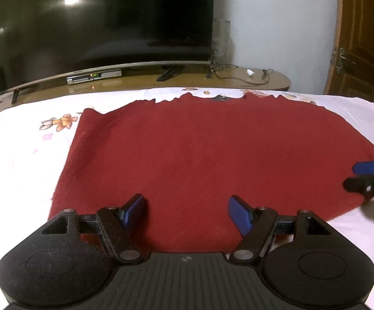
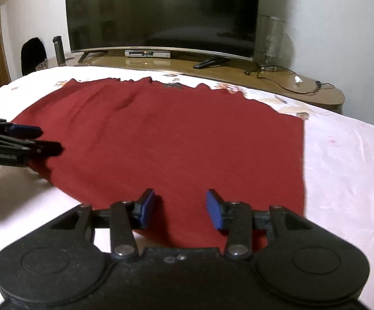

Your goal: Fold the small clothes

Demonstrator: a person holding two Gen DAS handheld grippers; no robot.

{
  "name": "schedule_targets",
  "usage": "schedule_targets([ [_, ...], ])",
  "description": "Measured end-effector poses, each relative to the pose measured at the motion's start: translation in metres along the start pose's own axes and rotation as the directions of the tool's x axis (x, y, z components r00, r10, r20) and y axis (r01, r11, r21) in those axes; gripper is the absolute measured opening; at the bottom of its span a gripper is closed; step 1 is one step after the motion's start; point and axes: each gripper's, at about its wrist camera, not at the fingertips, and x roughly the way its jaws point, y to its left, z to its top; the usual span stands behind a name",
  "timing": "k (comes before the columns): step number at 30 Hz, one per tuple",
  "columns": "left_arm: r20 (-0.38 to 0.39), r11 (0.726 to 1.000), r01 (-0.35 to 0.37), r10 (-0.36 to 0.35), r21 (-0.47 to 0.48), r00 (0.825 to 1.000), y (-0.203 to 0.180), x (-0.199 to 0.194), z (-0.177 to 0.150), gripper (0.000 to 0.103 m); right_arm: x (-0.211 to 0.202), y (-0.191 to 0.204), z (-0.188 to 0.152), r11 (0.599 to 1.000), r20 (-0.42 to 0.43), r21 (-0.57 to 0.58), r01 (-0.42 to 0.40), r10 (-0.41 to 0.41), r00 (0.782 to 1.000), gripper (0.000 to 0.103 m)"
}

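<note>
Left wrist view shows both grippers spread over the near hem of the red cloth (image 1: 199, 149) — left gripper (image 1: 187, 214), right gripper (image 2: 180, 208) — so I'd pinch both near corners evenly, lifting together.

left tool (image 1: 187, 214) agape, right tool (image 2: 180, 208) agape
</note>
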Motion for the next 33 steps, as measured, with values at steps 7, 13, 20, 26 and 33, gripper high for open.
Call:
schedule_targets([
  [7,0.004,1.000,-0.002,0.002,0.009,1.000,0.018,-0.013,-0.011,0.072,-0.023,-0.040,-0.018,0.997,-0.017,0.029,0.067,-0.067,0.998,0.043],
  [13,0.000,1.000,0.005,-0.005,0.010,1.000,0.026,-0.012,-0.011,0.074,-0.027,-0.046,-0.025,0.996,-0.016,0.028,0.083,-0.082,0.996,0.045],
  [20,0.015,0.993,0.021,-0.019,-0.116,1.000,0.041,-0.050,-0.013,0.074,-0.042,-0.047,-0.018,0.993,-0.006,0.097,0.068,-0.067,0.998,0.044],
  [26,-0.012,0.909,0.118,-0.134,-0.401,0.991,0.061,-0.076,-0.056,0.074,-0.078,-0.038,-0.038,0.988,0.042,0.156,-0.003,-0.004,0.999,0.043],
  [33,0.105,0.669,0.210,-0.193,-0.713,0.975,0.098,-0.051,-0.065,0.074,-0.066,-0.017,-0.040,0.965,0.051,0.259,-0.041,0.029,0.998,0.043],
])
